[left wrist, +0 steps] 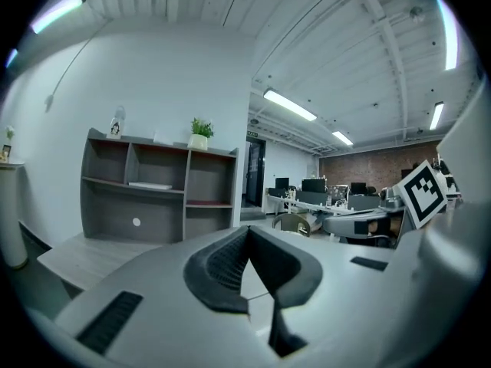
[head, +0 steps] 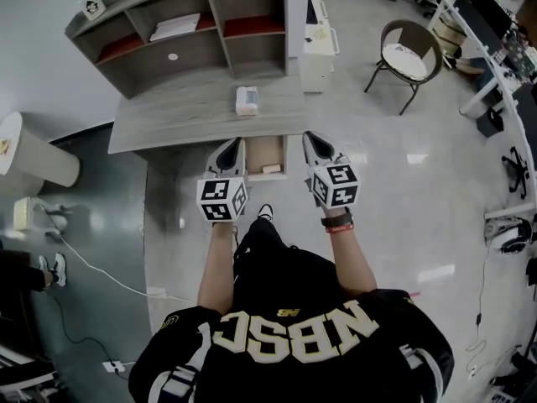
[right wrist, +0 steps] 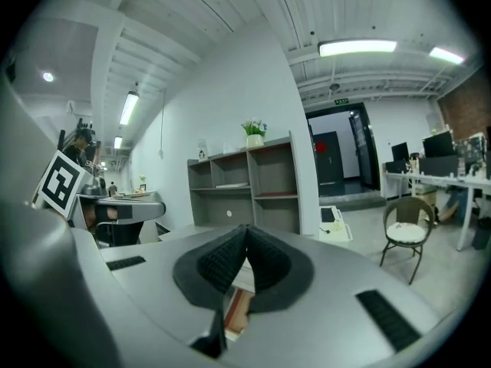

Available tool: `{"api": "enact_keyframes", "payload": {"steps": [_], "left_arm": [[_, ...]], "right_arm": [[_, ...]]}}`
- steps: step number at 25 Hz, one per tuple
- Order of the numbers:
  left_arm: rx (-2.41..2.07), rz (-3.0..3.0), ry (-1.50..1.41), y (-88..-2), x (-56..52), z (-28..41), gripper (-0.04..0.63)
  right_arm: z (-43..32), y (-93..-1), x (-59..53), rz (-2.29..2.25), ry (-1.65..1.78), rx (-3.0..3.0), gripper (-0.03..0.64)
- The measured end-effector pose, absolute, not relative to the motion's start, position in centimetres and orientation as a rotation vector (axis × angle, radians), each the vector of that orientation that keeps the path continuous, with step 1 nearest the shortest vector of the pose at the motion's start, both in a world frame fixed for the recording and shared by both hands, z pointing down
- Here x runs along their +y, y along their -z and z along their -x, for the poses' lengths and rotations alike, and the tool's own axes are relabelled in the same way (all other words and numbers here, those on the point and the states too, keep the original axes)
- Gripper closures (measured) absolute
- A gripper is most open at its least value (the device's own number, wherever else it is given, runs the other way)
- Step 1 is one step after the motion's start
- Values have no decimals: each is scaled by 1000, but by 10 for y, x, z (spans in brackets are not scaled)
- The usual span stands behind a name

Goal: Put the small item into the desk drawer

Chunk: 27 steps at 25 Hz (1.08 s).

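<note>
A small white item (head: 247,100) lies on the grey desk (head: 176,116), near its front edge. Just below it, the desk drawer (head: 265,154) stands pulled out, showing a light wooden inside. My left gripper (head: 228,146) is held in the air at the drawer's left side, jaws shut and empty; in the left gripper view (left wrist: 247,232) its ribbed pads meet at the tips. My right gripper (head: 312,138) hovers at the drawer's right side, also shut with nothing in it, and its pads meet in the right gripper view (right wrist: 246,229). Neither gripper touches the item.
A grey shelf unit (head: 193,32) rises at the back of the desk. A white cabinet (head: 317,44) and a round chair (head: 409,57) stand to the right. A white cylinder (head: 33,162), a floor cable (head: 92,267) and another person's shoe (head: 57,269) are on the left.
</note>
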<state>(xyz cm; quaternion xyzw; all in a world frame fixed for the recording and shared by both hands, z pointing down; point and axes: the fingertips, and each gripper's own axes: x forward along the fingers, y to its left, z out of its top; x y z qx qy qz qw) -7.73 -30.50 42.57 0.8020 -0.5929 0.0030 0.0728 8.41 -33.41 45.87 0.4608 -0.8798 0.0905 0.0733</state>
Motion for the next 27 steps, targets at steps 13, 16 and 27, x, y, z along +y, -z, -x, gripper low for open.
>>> {"api": "enact_keyframes", "payload": {"steps": [13,16,27], "left_arm": [[-1854,-2422,2,-414,-302,77,581],[-1821,-2423,-14,-423,-311,76,581],[-1593,-2481,-211,-508,-391,57,580]], "right_arm": [[-85,-438,-332,-1420,-185,-2676,608],[-84,-441,-337,-1422,-190,-2679,608],[-86,-478,-402,-1448,-258,-2619,607]]}}
